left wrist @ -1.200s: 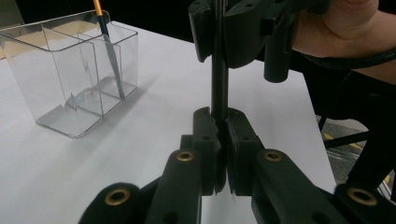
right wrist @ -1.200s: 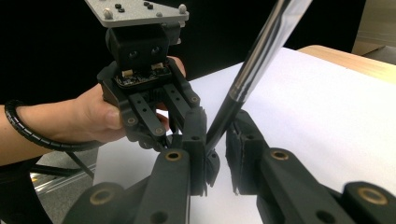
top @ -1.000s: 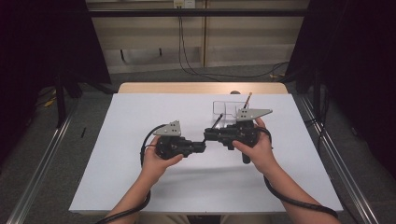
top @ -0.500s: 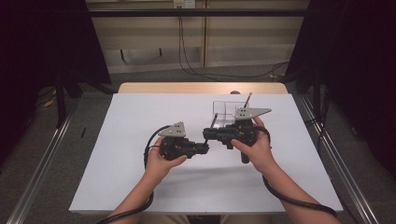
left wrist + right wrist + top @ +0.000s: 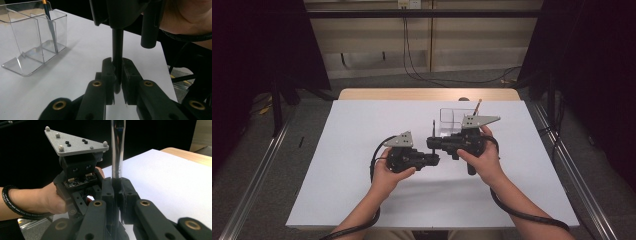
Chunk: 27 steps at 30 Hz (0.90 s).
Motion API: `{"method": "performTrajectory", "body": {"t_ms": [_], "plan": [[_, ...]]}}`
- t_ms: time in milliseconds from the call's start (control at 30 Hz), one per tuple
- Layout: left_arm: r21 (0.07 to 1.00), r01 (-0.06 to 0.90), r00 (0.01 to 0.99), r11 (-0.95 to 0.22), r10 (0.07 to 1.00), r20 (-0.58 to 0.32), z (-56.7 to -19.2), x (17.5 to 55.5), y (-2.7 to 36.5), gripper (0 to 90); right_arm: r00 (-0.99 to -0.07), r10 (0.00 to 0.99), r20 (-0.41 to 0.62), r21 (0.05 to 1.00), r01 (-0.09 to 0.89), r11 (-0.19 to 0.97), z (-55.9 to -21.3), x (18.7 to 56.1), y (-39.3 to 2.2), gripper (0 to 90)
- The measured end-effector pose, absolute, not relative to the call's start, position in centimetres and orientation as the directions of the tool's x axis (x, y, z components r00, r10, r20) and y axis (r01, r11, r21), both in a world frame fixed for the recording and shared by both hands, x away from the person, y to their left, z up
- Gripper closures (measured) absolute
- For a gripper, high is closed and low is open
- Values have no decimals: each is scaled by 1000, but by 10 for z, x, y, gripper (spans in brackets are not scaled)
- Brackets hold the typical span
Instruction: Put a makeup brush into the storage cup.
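Here, mid-tabletop (image 5: 362, 150), both the left gripper (image 5: 117, 75) and right gripper (image 5: 117, 192) are clamped on one upright black pen (image 5: 117, 50); uneven pulling could twist it loose, missing the clear organizer (image 5: 451, 120) at twelve o'clock.

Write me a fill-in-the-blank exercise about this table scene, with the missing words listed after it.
1. Both grippers are closed on the same slim black ____, which stands upright between them.
2. The clear plastic organiser box holds one thin brush with a ____ handle.
3. In the high view, the right gripper is ____ the organiser box than the left gripper is.
4. The white tabletop rests on a ____ table edge at the far side.

Missing words: pen; blue; nearer; wooden
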<state>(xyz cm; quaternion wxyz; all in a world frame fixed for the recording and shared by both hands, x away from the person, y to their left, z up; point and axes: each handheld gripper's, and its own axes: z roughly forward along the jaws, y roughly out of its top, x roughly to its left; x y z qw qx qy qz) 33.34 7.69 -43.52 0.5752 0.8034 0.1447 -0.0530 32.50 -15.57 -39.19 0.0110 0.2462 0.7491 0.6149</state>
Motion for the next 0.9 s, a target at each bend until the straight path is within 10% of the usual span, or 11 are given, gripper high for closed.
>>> {"method": "performTrajectory", "body": {"t_ms": [333,900], "plan": [[933,309,941,-184,203,-271,-433,333,86,536,-882,377,281,931,347,117,-391,324,-159,846],[914,348,934,-210,166,-318,-430,337,95,357,-892,366,264,937,327,121,-388,324,-160,846]]}}
